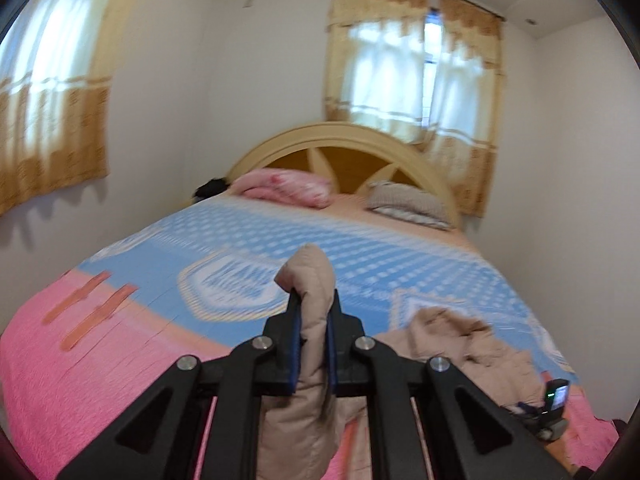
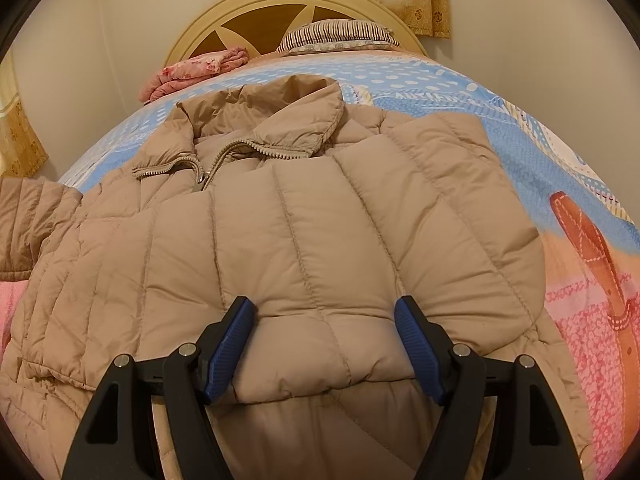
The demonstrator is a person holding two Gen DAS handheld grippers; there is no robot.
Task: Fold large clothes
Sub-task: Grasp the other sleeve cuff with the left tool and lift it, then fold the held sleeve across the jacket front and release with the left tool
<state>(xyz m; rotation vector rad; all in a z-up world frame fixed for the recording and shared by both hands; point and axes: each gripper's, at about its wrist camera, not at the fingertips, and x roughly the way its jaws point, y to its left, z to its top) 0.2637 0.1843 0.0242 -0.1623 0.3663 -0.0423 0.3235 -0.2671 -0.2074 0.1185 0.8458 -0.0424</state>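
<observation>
The left wrist view is motion-blurred: the bedspread [image 1: 280, 240] pattern smears, and a small dark device [image 1: 556, 396] at the right is too blurred to identify. In the right wrist view, the beige puffer jacket [image 2: 304, 232] runs off the lower and left edges, hiding its hem and one sleeve.
</observation>
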